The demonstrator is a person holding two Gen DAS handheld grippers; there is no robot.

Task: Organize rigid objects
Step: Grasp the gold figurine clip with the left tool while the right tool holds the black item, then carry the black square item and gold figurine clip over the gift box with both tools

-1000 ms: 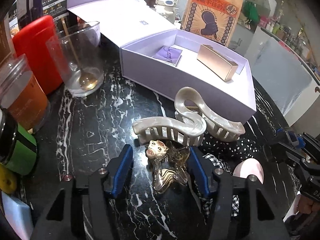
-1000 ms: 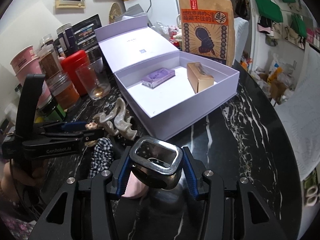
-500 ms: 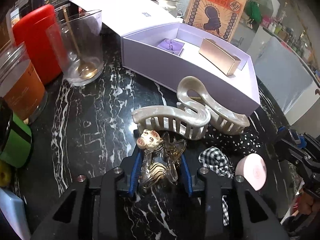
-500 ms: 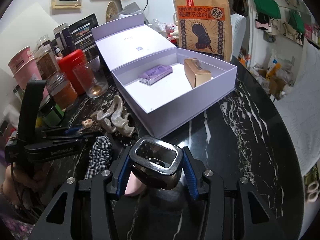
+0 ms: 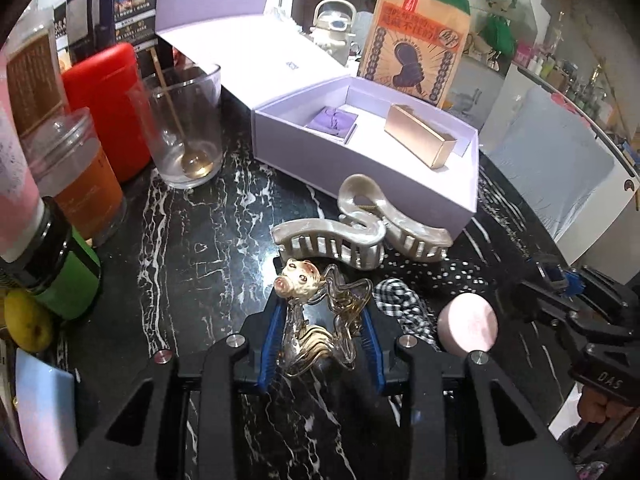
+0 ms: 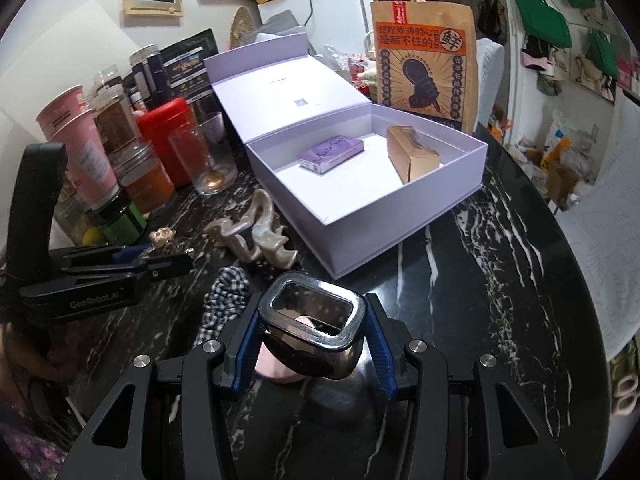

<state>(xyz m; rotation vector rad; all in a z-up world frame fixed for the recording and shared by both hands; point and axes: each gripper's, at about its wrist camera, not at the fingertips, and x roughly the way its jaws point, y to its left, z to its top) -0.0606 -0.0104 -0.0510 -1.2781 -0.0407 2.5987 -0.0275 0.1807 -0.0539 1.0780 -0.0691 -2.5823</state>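
Note:
My left gripper (image 5: 320, 328) is shut on a clear amber hair claw with a small animal head (image 5: 316, 320), held just above the black marble table. Two pearly cream hair claws (image 5: 352, 236) lie just beyond it, in front of the open lilac box (image 5: 360, 176). The box holds a purple packet (image 5: 332, 122) and a gold carton (image 5: 420, 140). My right gripper (image 6: 312, 332) is shut on a chrome rectangular-rimmed metal piece (image 6: 314, 320), held above the table near the box's (image 6: 400, 224) front corner.
A glass with a gold spoon (image 5: 184, 120), a red canister (image 5: 108, 104) and several jars (image 5: 76, 176) stand at the left. A checked scrunchie (image 5: 400, 304) and a pink round item (image 5: 468, 322) lie at the right. A brown snack bag (image 6: 424, 52) stands behind the box.
My left gripper moved forward and closed on the amber hair claw, then lifted it slightly. My right gripper kept its hold on the metal piece and rose a little.

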